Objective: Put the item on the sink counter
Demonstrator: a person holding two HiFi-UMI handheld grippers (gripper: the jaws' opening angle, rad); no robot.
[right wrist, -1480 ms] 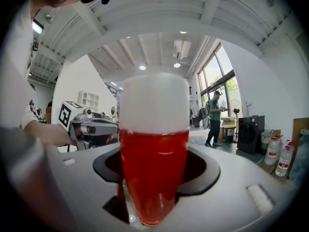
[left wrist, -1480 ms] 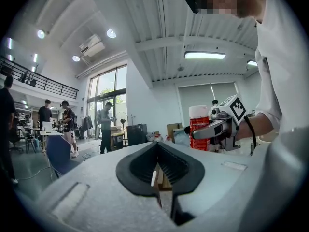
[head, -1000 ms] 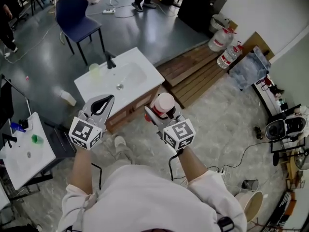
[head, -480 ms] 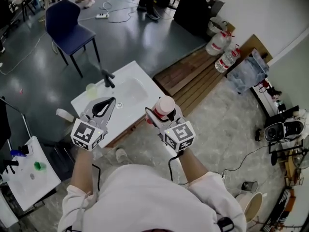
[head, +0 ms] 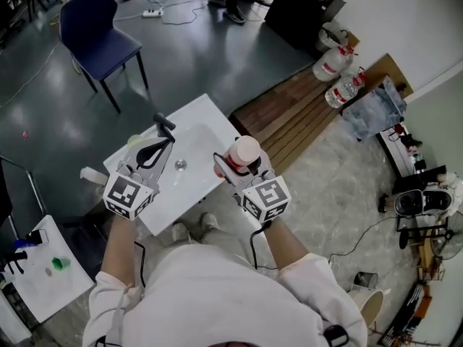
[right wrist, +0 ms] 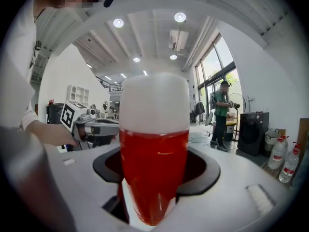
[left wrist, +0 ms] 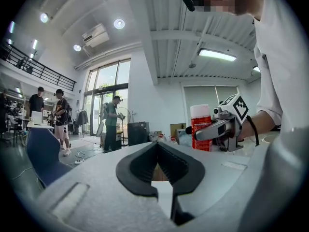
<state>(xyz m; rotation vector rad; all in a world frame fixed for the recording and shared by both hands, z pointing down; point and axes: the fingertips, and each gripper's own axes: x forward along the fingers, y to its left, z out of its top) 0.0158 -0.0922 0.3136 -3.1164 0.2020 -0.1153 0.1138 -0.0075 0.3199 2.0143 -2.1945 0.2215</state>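
The item is a red spray can with a white cap (head: pixel 243 152) (right wrist: pixel 153 144). It stands upright in my right gripper (head: pixel 234 166) (right wrist: pixel 154 190), whose jaws are shut on its body. In the head view the can hangs over the right front edge of the white sink counter (head: pixel 189 195). My left gripper (head: pixel 166 144) (left wrist: pixel 157 146) is shut with nothing in it, and hovers over the counter just in front of the black faucet (head: pixel 165 126). The left gripper view shows the can (left wrist: pixel 201 127) off to the right.
A drain sits in the basin (head: pixel 180 165), and a pale cup (head: pixel 134 141) stands at the counter's back left. A wooden pallet (head: pixel 289 114) and water bottles (head: pixel 333 67) lie to the right. A blue chair (head: pixel 94 35) is behind, and a small white table (head: pixel 40 273) at the lower left.
The person has stepped up to the sink. Both grippers, earlier short of the counter's front edge, are now over it. The right gripper still holds the can, and the left stays shut.
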